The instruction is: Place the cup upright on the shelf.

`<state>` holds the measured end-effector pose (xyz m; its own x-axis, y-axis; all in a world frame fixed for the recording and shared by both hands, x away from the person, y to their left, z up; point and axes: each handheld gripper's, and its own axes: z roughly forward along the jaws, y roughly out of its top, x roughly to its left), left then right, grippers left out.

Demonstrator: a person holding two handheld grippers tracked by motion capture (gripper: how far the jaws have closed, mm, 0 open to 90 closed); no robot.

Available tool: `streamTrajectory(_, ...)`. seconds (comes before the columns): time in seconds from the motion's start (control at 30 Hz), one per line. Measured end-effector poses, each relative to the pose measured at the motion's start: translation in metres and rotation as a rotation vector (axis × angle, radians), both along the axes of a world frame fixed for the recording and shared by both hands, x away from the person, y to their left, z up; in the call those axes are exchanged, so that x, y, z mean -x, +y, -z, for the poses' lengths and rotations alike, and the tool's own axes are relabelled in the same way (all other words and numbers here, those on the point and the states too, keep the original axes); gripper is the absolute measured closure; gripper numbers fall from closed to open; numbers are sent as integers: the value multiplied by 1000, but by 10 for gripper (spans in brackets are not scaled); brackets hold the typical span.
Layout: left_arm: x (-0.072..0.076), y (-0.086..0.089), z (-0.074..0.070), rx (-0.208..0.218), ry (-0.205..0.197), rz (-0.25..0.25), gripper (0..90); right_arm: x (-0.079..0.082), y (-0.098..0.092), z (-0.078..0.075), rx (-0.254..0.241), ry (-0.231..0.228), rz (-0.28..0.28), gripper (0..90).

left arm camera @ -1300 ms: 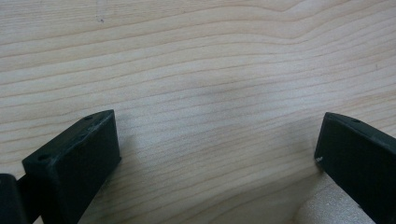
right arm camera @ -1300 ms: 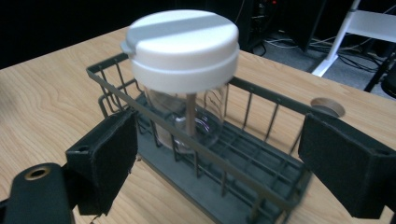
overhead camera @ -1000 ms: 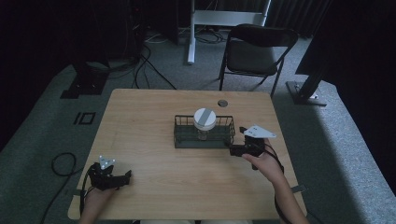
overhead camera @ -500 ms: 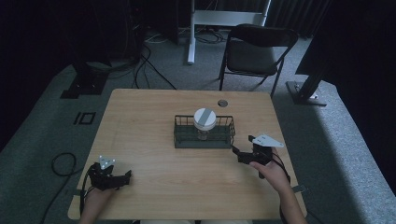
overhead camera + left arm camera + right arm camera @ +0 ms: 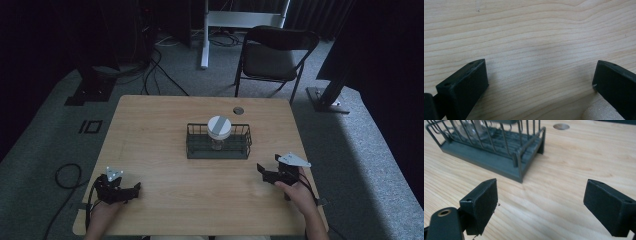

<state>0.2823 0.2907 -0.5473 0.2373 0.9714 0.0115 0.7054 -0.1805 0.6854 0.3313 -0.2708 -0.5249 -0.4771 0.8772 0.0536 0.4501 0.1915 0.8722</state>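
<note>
Both tools look idle, so the work seems finished or not begun. The right gripper (image 5: 269,172) sits wide open and empty near the wire basket (image 5: 218,148). The left gripper (image 5: 125,191) is also wide open over bare table (image 5: 160,120). A white-lidded jar (image 5: 219,128) stands inside the basket.

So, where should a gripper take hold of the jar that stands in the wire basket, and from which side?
Probably from above, at the jar's white lid. It stands upright, and the lid rises above the wire basket's rim, whose bars wall in the glass body. The open right gripper is nearer.
</note>
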Motion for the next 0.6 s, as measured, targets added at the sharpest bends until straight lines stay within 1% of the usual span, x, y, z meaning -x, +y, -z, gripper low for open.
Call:
streamTrajectory(0.23, 0, 0, 0, -1, 0, 0, 3, 7, -8, 9, 33, 28, 30, 121)
streamTrajectory(0.37, 0, 0, 0, -1, 0, 0, 3, 12, -13, 13, 37, 39, 51, 121)
streamTrajectory(0.6, 0, 0, 0, -1, 0, 0, 3, 20, -19, 21, 70, 79, 80, 121)
